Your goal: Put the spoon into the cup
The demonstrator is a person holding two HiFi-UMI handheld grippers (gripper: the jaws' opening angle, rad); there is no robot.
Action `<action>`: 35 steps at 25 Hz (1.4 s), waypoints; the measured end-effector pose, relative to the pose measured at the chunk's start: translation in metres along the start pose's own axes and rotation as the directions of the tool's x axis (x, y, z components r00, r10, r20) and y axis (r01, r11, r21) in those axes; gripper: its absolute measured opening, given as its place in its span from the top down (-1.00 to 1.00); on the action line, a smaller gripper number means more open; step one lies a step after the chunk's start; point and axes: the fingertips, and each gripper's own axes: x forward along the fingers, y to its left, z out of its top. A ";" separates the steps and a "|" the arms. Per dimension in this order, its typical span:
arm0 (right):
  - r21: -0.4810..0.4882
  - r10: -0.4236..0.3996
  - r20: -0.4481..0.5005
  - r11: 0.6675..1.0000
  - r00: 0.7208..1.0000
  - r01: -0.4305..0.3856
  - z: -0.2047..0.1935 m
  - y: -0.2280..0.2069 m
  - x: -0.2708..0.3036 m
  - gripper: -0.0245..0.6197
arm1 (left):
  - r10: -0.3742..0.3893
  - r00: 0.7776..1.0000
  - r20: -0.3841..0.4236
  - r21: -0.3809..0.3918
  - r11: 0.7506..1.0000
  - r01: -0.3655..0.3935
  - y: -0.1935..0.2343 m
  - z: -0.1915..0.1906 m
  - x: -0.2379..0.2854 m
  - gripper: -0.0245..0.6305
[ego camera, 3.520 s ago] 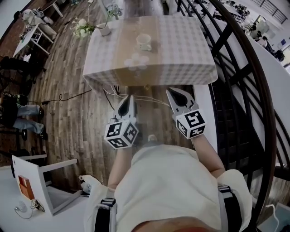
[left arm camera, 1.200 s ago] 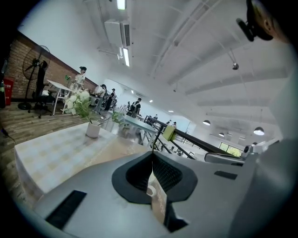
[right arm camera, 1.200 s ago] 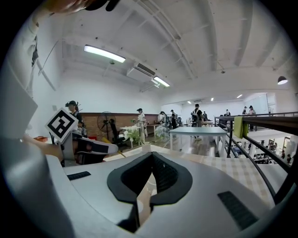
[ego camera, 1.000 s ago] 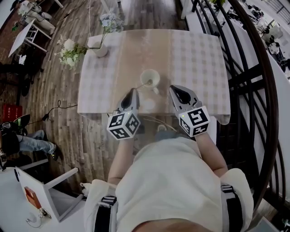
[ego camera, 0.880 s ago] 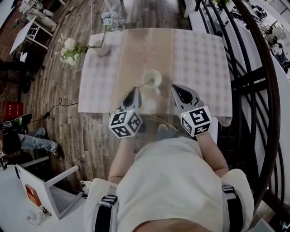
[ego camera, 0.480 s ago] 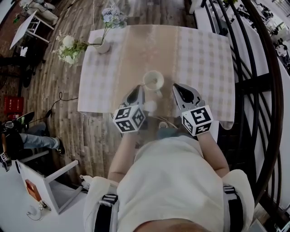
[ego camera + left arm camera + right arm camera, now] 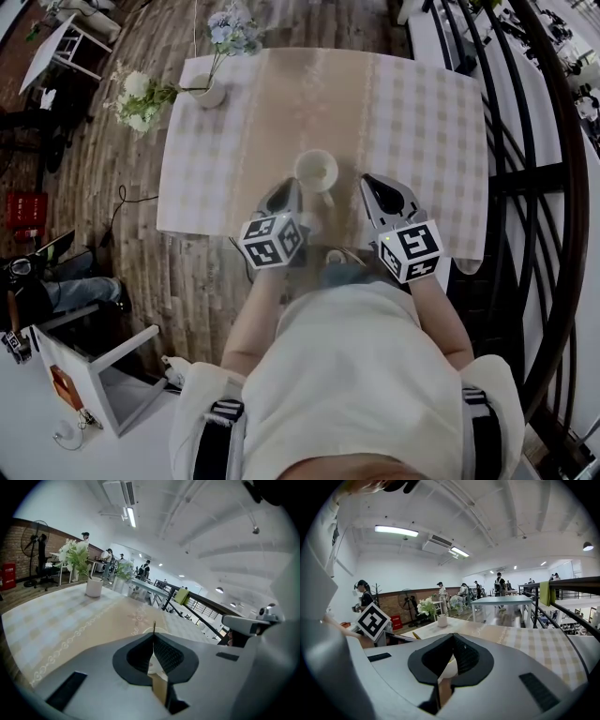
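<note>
Table under checked cloth; cup near front edge, flower vase at far left corner

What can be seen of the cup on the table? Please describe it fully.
The cup is pale cream and looks ceramic, with a round open mouth and a small handle turned toward the person. It stands upright on the checked tablecloth, in the table's nearer half. The left gripper, shut on the spoon, is beside its near side; contact cannot be told.

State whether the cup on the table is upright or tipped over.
Upright: in the head view the cup stands on the table, its round mouth facing up.
</note>
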 end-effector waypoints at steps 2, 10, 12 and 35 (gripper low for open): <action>0.003 -0.003 -0.004 1.000 1.000 0.003 -0.001 -0.004 0.000 0.92 | 0.001 1.000 -0.013 0.001 1.000 -0.001 0.000 -0.003 0.005 0.91; 0.000 -0.006 -0.004 1.000 1.000 0.006 0.003 -0.012 0.003 0.92 | 0.010 0.999 -0.040 0.020 1.000 -0.009 -0.003 -0.010 0.017 0.91; -0.002 -0.004 -0.003 1.000 1.000 0.004 0.004 -0.012 0.004 0.92 | 0.012 0.999 -0.041 0.017 1.000 -0.011 -0.003 -0.010 0.018 0.91; -0.003 -0.017 0.017 1.000 1.000 0.017 0.001 0.007 -0.018 0.92 | 0.036 0.999 -0.025 0.001 0.999 -0.036 0.005 -0.016 -0.006 0.55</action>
